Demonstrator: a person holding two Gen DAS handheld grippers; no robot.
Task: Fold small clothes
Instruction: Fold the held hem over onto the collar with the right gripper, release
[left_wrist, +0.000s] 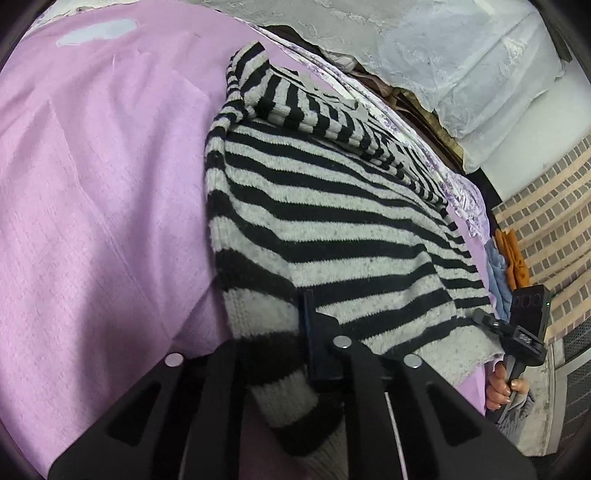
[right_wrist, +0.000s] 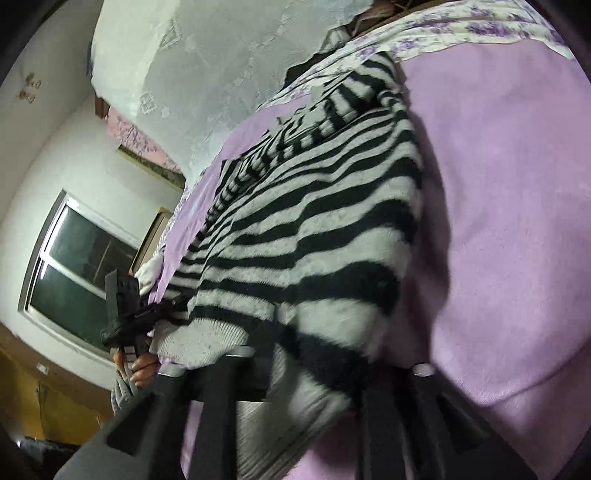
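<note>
A black-and-grey striped knit sweater (left_wrist: 325, 221) lies on a lilac bedspread (left_wrist: 92, 221), one sleeve folded across its top. My left gripper (left_wrist: 295, 343) is shut on the sweater's near hem corner. My right gripper (right_wrist: 306, 354) is shut on the sweater's (right_wrist: 314, 229) other hem corner; this view is blurred. Each gripper shows in the other's view at the hem edge, the right one in the left wrist view (left_wrist: 517, 332) and the left one in the right wrist view (right_wrist: 129, 314), both hand-held.
A floral sheet (right_wrist: 424, 40) edges the lilac bedspread (right_wrist: 517, 221) at the far side. White lace fabric (left_wrist: 461, 55) hangs beyond the bed. A window (right_wrist: 81, 266) is in the wall on the left. A brick-pattern surface (left_wrist: 546, 221) stands at right.
</note>
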